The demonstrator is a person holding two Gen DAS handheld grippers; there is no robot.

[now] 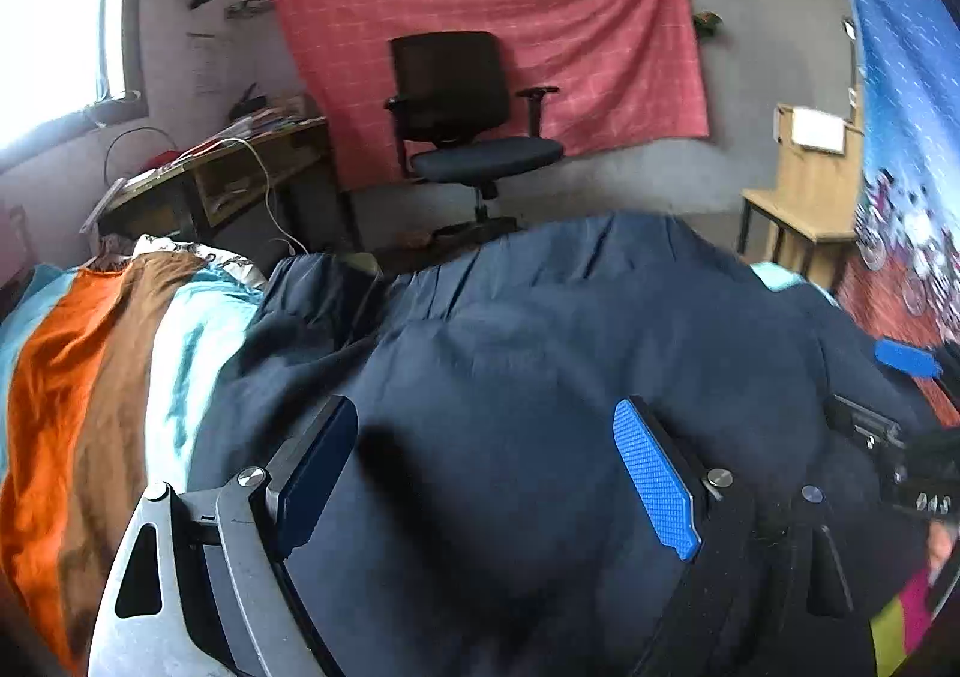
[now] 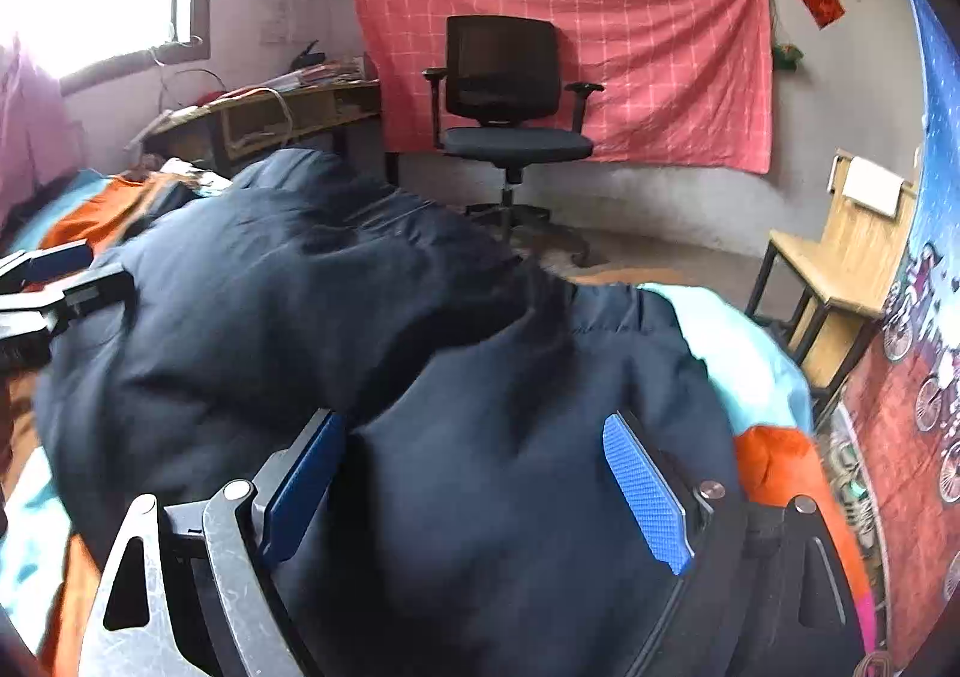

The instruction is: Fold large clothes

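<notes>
A large dark navy jacket (image 1: 540, 347) lies spread over the bed and fills the middle of both views; in the right wrist view (image 2: 336, 293) it is bunched into a thick fold. My left gripper (image 1: 486, 473) is open, its blue pads wide apart just above the jacket. My right gripper (image 2: 474, 491) is open too, its pads spread above the jacket's right part. The right gripper also shows at the right edge of the left wrist view (image 1: 906, 359). The left gripper shows at the left edge of the right wrist view (image 2: 48, 281).
The bed has a striped orange, brown and turquoise cover (image 1: 102, 377). Beyond its far edge stand a black office chair (image 1: 468, 125), a cluttered desk (image 1: 240, 167) on the left and a wooden chair (image 2: 840, 257) on the right. A red cloth (image 2: 600, 53) hangs on the wall.
</notes>
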